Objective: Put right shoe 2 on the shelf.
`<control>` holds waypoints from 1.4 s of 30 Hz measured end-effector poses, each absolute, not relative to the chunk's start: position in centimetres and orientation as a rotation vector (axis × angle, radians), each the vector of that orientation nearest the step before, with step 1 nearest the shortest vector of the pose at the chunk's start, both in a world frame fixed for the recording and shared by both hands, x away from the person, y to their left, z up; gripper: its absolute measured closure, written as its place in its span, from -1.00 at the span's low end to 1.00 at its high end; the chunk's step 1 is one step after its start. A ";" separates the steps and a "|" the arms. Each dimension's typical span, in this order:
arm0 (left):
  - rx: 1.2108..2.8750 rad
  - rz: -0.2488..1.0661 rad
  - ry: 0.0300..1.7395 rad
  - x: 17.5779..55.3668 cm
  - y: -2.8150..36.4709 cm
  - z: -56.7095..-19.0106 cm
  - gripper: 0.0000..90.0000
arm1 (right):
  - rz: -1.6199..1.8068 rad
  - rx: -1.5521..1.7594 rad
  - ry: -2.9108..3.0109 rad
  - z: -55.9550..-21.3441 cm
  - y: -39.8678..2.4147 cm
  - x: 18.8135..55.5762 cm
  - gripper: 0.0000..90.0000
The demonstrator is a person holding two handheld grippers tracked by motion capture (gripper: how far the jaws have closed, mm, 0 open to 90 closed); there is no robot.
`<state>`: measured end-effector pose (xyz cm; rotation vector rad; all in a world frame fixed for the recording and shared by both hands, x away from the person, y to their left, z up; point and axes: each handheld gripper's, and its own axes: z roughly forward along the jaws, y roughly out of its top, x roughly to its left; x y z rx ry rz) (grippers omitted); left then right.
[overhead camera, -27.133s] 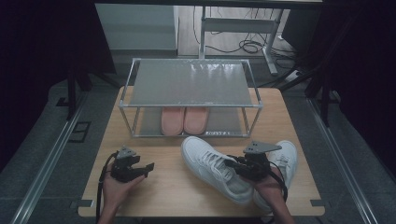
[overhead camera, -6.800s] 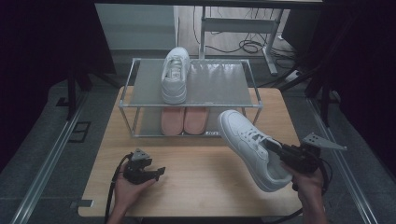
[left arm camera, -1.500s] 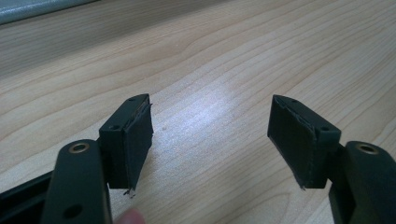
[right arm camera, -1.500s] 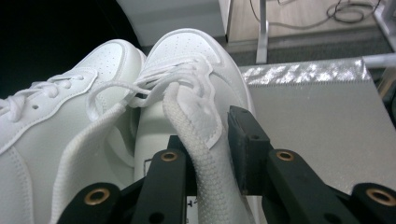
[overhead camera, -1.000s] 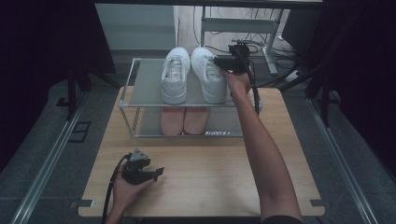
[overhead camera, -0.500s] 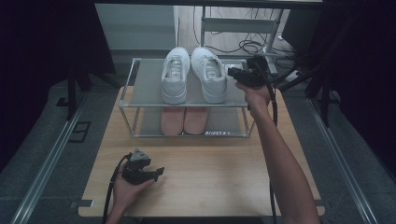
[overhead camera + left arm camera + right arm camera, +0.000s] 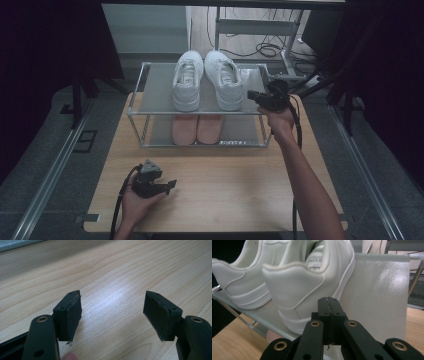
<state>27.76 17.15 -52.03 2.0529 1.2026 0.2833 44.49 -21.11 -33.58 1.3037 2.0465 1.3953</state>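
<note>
The right tongs (image 7: pixel 256 95) hang just off the right front corner of the shoe rack (image 7: pixel 138 107), their jaws having just closed flat against each other with nothing between them, as the right gripper view makes plain; the grip looks spent because the load is delivered. Just beyond the tips, the right white sneaker (image 7: pixel 223 86) sits on the rack's top shelf with its heel toward the person, touching or nearly touching its mate, the left white sneaker (image 7: pixel 187 87), the two lined up toes-away as a stored pair would be. Below them, on the rack's lower shelf, a pair of pink slippers (image 7: pixel 197 128) lies side by side, their far ends hidden under the frosted top shelf. In front of the rack, well apart from it, the left tongs (image 7: pixel 169 185) rest in a hand low over the wooden worktop (image 7: pixel 240 190), jaws spread wide and holding nothing, apparently parked while the other hand does the shelving. The right gripper view cuts off the sneakers' toes and the rack's legs; whether the two sneakers actually press together cannot be settled from these angles, and the floor beyond the rack fades into darkness among cables.
</note>
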 end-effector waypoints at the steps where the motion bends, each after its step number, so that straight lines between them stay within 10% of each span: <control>1: 2.054 0.280 1.202 27.8 17.1 -52.0 -0.30 | 1.396 1.302 2.053 -33.8 -21.1 44.4 0.99; 42: 2.075 0.268 1.198 27.8 16.8 -52.3 -0.30 | 1.308 1.226 2.144 -35.9 -19.1 43.6 1.00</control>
